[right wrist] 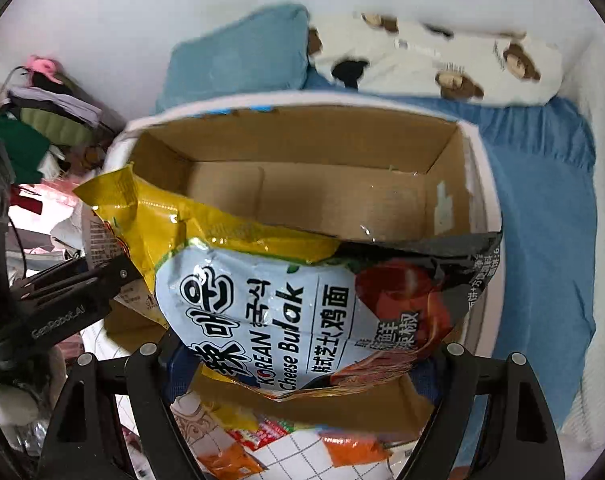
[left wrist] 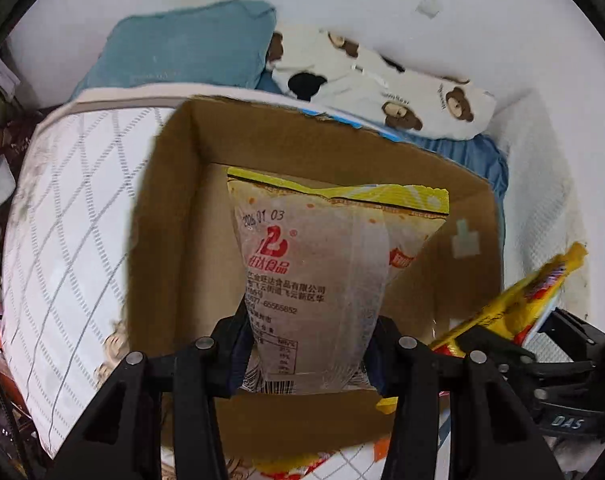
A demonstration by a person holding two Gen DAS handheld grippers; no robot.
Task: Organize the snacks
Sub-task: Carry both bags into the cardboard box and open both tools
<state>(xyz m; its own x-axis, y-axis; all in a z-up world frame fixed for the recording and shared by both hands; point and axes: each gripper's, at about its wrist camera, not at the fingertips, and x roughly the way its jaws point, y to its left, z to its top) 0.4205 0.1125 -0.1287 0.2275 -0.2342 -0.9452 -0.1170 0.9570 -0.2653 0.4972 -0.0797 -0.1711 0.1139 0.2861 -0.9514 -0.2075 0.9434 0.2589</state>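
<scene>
While your left gripper (left wrist: 308, 360) clenches the clear snack bag (left wrist: 322, 276) and the right gripper (right wrist: 302, 368) grasps the noodle packet (right wrist: 302, 308), centre both over the cardboard box (left wrist: 174, 208) before you let go.

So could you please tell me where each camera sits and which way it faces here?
Left wrist: on the left gripper, looking steeply down into the cardboard box past its clear snack bag; the right gripper shows at right.
Right wrist: on the right gripper, facing down over its noodle packet.
Shared: box, blue pillow, bear blanket.

Snack packets (right wrist: 262, 436) below box (right wrist: 302, 184) partly hidden.
</scene>
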